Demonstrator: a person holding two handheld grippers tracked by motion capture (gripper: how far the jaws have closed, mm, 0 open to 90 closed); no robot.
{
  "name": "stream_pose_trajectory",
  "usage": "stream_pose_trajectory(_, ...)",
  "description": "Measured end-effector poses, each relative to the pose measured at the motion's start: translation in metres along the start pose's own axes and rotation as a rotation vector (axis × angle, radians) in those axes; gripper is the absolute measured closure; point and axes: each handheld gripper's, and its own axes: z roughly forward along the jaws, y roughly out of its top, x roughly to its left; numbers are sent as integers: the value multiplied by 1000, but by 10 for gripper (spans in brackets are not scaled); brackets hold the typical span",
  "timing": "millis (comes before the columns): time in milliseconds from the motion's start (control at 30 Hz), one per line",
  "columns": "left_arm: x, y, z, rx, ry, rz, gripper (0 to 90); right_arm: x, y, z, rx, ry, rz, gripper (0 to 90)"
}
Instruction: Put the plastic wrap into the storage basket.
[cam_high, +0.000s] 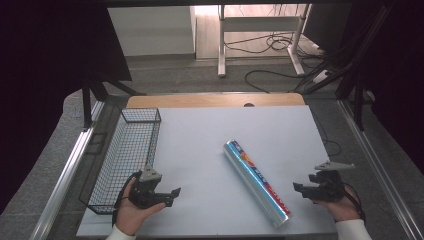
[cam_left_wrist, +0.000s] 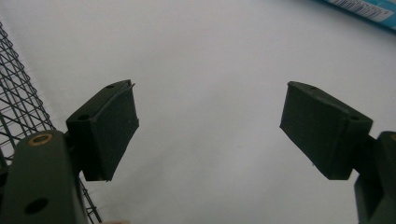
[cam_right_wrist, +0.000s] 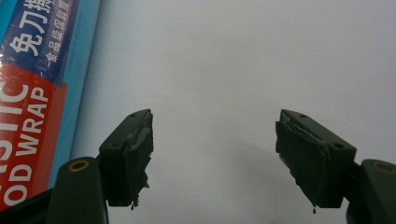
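Note:
A long blue, red and silver box of food wrap lies diagonally on the white table, right of centre. In the right gripper view its printed side runs along the left edge, beside the jaws. My right gripper rests near the table's right front corner, open and empty, just right of the box. My left gripper sits at the front left beside the basket, open with bare table between its jaws. A corner of the box shows far off in the left gripper view.
A black wire basket stands along the table's left edge; its mesh is close to my left gripper. A wooden strip borders the table's far edge. Cables and a desk frame lie on the floor beyond.

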Motion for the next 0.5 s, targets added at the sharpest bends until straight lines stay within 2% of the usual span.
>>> stream_pose_trajectory(300,-3,3,-3,0,-1,-10,184,5,4,-4,-3,-11,-13,284)
stream_pose_trajectory(333,-4,7,-6,-15,5,-4,184,6,6,-6,-1,-7,-13,284)
stream_pose_trajectory(500,-2,8,-9,-16,7,-6,182,12,20,-8,11,-16,-4,278)
